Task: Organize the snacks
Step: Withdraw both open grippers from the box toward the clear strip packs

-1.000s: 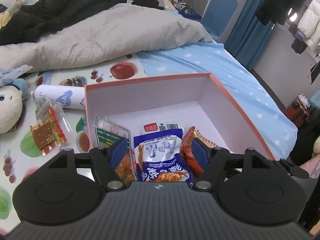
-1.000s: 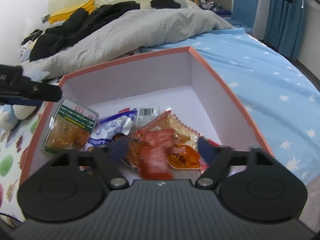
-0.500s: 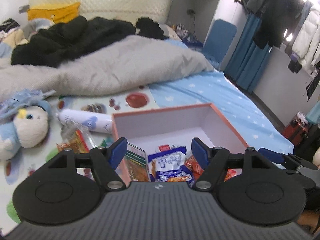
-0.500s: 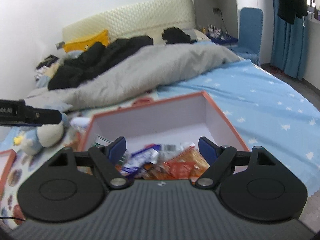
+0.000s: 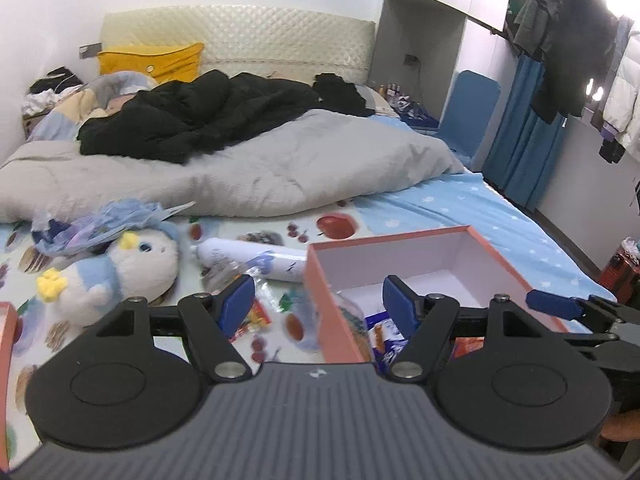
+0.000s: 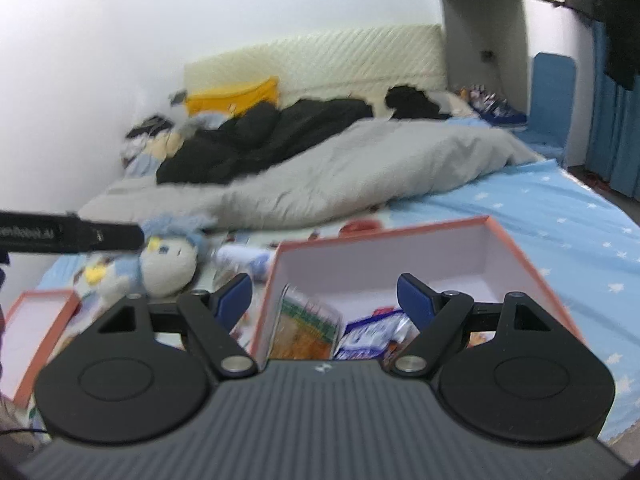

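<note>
One orange-rimmed box (image 6: 516,256) holds at least three snack packets: one green-topped (image 6: 308,320), one blue-and-white (image 6: 372,332), one orange (image 5: 468,346). One more packet (image 5: 256,316) lies outside. One plush toy (image 5: 132,260), one white bottle (image 5: 256,258), one box lid (image 6: 28,328).

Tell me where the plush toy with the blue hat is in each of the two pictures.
Left wrist view: the plush toy lies at the left, left of the orange box.
Right wrist view: it lies left of centre, again left of that box.
Shared landmark: the grey blanket behind it.
</note>
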{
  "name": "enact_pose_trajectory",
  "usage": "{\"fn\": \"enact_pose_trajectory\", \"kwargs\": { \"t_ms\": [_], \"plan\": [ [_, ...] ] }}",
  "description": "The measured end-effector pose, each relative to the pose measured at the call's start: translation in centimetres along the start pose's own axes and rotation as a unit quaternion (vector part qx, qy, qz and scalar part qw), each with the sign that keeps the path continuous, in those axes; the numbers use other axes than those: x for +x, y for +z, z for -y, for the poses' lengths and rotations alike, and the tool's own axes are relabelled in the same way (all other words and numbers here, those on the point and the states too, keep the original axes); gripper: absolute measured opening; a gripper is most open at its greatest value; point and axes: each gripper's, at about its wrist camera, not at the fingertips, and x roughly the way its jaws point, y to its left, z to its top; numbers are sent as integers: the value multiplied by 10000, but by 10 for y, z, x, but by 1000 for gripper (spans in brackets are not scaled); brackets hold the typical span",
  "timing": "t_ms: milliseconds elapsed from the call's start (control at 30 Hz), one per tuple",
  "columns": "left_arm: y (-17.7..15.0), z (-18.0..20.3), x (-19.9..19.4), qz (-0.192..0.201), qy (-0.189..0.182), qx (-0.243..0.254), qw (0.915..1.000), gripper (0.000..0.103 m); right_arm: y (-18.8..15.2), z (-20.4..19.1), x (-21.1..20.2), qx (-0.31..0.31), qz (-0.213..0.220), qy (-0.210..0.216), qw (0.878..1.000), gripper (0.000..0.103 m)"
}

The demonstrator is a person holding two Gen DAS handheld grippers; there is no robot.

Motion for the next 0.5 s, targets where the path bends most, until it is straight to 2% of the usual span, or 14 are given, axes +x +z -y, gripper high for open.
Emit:
{"fn": "enact_pose_trajectory", "kwargs": {
  "t_ms": [133, 500],
  "plan": [
    [-13, -20, -10, 6, 117, -101, 9999, 75, -8, -25, 2, -131, -52, 211, 9997, 81],
    [-58, -78, -41, 33, 227, -324, 9992, 75, -32, -85, -6, -294, 7, 349, 9990, 81]
  ]
}}
